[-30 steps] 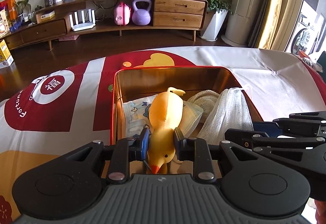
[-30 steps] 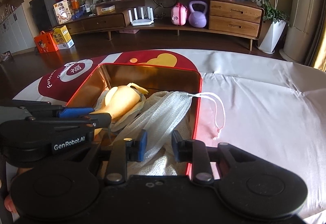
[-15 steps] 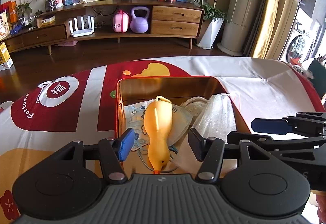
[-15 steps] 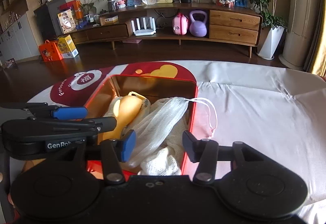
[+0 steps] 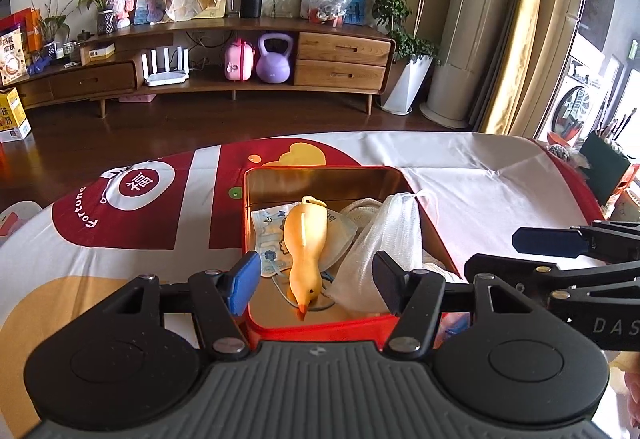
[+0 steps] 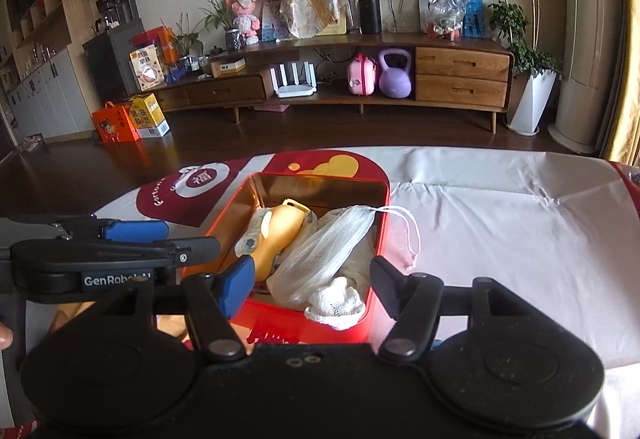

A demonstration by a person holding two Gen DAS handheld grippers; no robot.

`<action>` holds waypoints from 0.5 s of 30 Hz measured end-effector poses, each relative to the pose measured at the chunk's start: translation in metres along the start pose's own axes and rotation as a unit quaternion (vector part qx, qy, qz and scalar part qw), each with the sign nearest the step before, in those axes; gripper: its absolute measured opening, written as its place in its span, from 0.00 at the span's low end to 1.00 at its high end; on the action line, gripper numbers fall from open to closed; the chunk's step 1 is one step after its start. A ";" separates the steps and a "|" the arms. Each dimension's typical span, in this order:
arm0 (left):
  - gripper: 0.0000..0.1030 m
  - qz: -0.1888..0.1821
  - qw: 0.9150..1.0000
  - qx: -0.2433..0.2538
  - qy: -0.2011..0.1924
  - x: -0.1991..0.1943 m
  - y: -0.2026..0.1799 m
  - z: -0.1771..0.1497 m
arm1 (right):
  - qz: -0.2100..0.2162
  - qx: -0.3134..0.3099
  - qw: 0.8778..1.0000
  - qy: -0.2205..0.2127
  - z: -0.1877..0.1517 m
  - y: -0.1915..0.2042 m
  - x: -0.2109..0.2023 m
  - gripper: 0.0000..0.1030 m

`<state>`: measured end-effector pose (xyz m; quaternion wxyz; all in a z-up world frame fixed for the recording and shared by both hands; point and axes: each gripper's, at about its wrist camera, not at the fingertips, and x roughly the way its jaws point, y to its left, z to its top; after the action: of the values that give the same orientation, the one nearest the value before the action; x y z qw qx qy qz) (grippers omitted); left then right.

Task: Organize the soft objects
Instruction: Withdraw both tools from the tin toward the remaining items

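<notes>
Hand-held grippers [image 5: 314,285] [image 6: 312,289] wide apart, seemingly empty

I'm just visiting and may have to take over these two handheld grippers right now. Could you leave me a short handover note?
Left gripper: jaws open, empty, just short of the red metal tin.
Right gripper: jaws open, empty, at the same tin's near edge.
In the tin: yellow rubber duck lying on patterned face masks, white mesh drawstring bag beside it.
Done: these soft items are in the tin.
Left: the bag's end and cord hang over the rim; perhaps tuck them in.
</notes>
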<state>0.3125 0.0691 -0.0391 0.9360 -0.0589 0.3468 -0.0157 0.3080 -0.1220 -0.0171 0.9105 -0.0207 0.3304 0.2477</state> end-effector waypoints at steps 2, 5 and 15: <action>0.59 -0.003 1.000 0.002 -0.001 -0.009 -0.002 -0.002 | 0.006 0.006 1.000 -0.006 -0.001 0.001 -0.010 0.66; 0.59 -0.004 1.000 0.012 -0.004 -0.023 -0.006 -0.006 | 0.008 0.006 1.000 -0.016 -0.004 0.004 -0.024 0.69; 0.66 -0.019 0.999 0.022 -0.013 -0.063 -0.018 -0.026 | 0.010 0.003 0.999 -0.040 -0.019 0.012 -0.062 0.83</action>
<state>0.2479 0.0527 -0.0151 0.9408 -0.0449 0.3334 -0.0404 0.2501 -0.1422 0.0072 0.9204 -0.0045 0.2952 0.2565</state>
